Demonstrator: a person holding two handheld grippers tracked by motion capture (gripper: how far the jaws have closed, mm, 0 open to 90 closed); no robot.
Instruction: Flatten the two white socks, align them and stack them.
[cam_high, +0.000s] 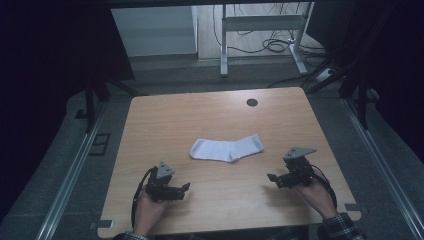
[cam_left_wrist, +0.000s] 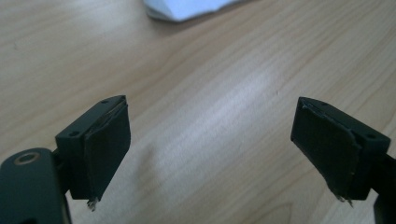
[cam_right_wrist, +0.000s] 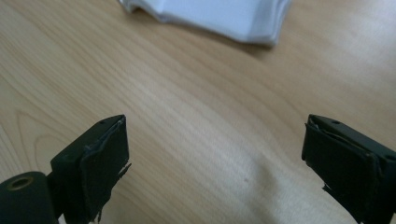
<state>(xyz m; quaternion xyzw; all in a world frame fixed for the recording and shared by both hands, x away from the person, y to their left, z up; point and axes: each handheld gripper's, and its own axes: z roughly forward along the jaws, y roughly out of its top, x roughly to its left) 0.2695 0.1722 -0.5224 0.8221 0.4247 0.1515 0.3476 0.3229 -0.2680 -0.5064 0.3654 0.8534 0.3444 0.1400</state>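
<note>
**Operator:** Two grippers are sitting in my feeds, both low over the wooden table (cam_high: 150, 130). I'm holding the left gripper (cam_high: 186, 188) near the front edge on the left side, and the right gripper (cam_high: 270, 177) near the front edge on the right, each in one of my hands.

**Observer:** What are the jaws doing?

**Operator:** On both they are standing wide apart with nothing between them. In the left gripper view I'm seeing the left gripper (cam_left_wrist: 210, 149) with bare wood grain lying between its two black pads. In the right gripper view the right gripper (cam_right_wrist: 215, 163) is showing the same: pads spread, plain tabletop in the gap.

**Observer:** And the sock?

**Operator:** The white sock (cam_high: 227, 148) is lying flat around the middle of the table, stretched left to right with a slight bend, its right end angling toward the far side. It is resting between the two grippers and a little beyond them, apart from both. In the left gripper view I'm catching just a corner of the white sock (cam_left_wrist: 187, 8) at the top edge, well ahead of the jaws. In the right gripper view the white sock (cam_right_wrist: 219, 16) is showing larger along the top, also ahead of the jaws and not touching them.

**Observer:** Anything else on the table?

**Operator:** A dark round hole (cam_high: 252, 102) is sitting near the far edge.
</note>
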